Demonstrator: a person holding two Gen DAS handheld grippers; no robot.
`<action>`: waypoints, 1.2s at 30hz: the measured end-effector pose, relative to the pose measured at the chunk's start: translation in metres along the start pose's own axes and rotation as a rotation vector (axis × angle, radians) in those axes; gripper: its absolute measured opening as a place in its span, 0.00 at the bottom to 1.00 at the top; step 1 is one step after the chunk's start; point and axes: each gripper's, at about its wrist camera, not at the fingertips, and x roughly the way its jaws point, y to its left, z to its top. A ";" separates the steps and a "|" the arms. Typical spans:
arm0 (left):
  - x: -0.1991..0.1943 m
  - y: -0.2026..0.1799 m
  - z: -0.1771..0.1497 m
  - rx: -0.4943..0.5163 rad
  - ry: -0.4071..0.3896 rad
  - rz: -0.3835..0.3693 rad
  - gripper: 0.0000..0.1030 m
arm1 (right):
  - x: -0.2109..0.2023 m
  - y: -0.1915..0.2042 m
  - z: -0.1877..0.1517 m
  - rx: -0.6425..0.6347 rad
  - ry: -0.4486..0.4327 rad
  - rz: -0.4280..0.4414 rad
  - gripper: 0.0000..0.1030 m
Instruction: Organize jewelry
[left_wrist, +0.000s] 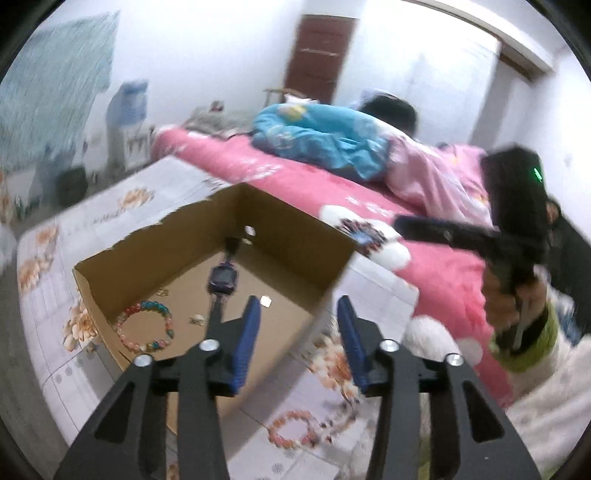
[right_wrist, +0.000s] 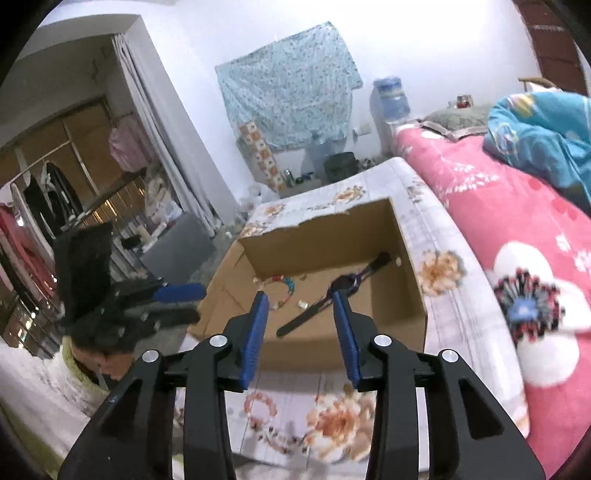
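Cardboard box (right_wrist: 369, 236), frame centre: one watch (right_wrist: 343, 286), one bead bracelet (right_wrist: 286, 291), a few small pieces. One pink bracelet (right_wrist: 260, 406) outside, lower centre. Left gripper (left_wrist: 299, 325) and right gripper (right_wrist: 301, 317) tilt downward, jaws apart, empty.

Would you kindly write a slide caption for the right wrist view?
Open right hand-held gripper above a cardboard box holding a watch and beaded bracelet.
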 end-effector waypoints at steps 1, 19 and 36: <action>0.001 -0.015 -0.012 0.035 -0.001 -0.008 0.48 | -0.002 -0.003 -0.010 0.014 -0.002 0.000 0.36; 0.137 -0.042 -0.073 0.072 0.196 0.133 0.30 | 0.066 -0.045 -0.106 0.196 0.116 -0.122 0.23; 0.173 -0.036 -0.072 0.123 0.225 0.213 0.17 | 0.052 -0.047 -0.117 0.179 0.078 -0.095 0.22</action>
